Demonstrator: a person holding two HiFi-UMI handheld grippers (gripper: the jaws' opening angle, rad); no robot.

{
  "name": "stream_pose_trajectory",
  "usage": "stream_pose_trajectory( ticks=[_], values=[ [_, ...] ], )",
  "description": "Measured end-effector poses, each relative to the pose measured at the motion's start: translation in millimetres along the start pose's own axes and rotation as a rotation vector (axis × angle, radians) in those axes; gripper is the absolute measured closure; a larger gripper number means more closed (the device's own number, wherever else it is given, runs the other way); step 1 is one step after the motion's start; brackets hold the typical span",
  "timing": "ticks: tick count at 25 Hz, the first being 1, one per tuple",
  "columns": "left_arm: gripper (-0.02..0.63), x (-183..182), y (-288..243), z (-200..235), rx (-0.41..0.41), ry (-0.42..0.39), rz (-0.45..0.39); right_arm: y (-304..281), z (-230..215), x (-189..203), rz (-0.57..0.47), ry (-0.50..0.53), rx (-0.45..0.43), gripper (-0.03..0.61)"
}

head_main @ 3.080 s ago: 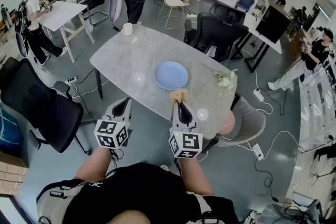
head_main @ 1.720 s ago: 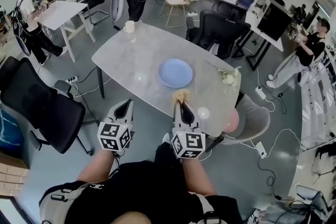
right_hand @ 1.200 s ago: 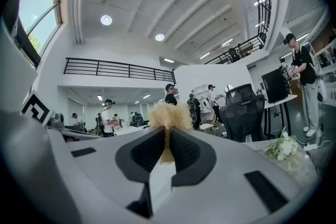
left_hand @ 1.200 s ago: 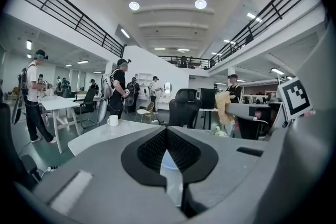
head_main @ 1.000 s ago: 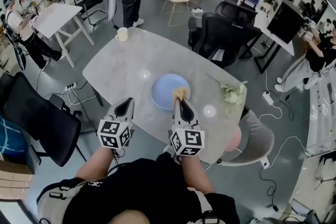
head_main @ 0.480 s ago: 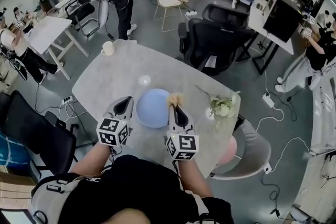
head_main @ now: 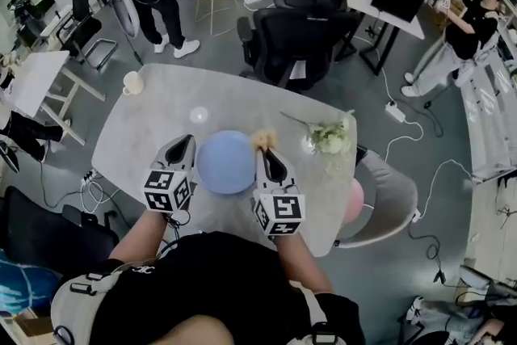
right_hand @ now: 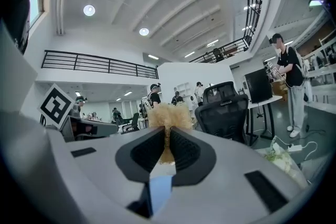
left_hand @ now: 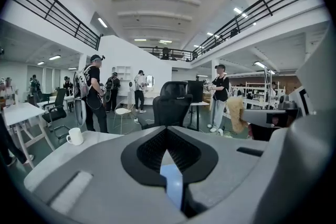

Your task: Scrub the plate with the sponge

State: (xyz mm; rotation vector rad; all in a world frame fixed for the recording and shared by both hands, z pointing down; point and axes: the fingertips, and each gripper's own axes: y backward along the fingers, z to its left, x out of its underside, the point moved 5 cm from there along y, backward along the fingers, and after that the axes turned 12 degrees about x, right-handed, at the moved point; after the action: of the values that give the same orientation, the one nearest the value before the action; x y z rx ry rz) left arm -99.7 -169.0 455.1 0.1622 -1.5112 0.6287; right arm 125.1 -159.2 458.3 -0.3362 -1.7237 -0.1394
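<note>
Gripping hand: my right gripper (right_hand: 168,132) has its fingers clamped on the tan sponge (right_hand: 168,113), which bulges out past the tips.
Sponge position: it sits at the far right edge of the blue plate (head_main: 226,161). I cannot tell from the head view whether it touches the rim.
Left gripper (left_hand: 167,132): the fingers are pressed together at the tips with nothing between them, held just beside the plate's left edge.
Plate: it lies flat near the front edge of the grey marble worktop (head_main: 149,121), between my two grippers. A sliver of its blue shows through the gap low down in each pair of fingers.
Also on the worktop: a white mug (head_main: 132,82) stands at the far left corner, well apart from the plate. A bunch of pale flowers (head_main: 331,137) lies to the right of the sponge.
Around the worktop: a black office chair (head_main: 291,36) stands on the far side and a grey chair (head_main: 388,194) at the right end.
Background: people stand among desks in the open hall.
</note>
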Motion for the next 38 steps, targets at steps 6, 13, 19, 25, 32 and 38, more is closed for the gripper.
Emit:
stream_pose_trajectory(
  ticks=[6, 13, 19, 25, 32, 38],
  values=[
    [0.609, -4, -7, 25, 0.043, 0.006, -0.005, 12, 11, -3, 0.015, 0.042, 0.074, 0.545],
    [0.608, 2, -16, 38, 0.142, 0.06, 0.014, 15, 18, 1, 0.032, 0.051, 0.115, 0.545],
    [0.596, 27, -35, 42, 0.238, 0.114, 0.133, 15, 19, 4, 0.04, 0.05, 0.148, 0.545],
    [0.542, 59, -51, 61, 0.256, 0.217, 0.216, 13, 19, 5, 0.044, 0.051, 0.166, 0.545],
    [0.531, 106, -66, 81, 0.247, 0.238, 0.316, 18, 18, 11, 0.061, 0.057, 0.197, 0.545],
    [0.531, 160, -74, 91, 0.23, 0.239, 0.478, 23, 19, 16, 0.077, 0.066, 0.221, 0.545]
  ],
)
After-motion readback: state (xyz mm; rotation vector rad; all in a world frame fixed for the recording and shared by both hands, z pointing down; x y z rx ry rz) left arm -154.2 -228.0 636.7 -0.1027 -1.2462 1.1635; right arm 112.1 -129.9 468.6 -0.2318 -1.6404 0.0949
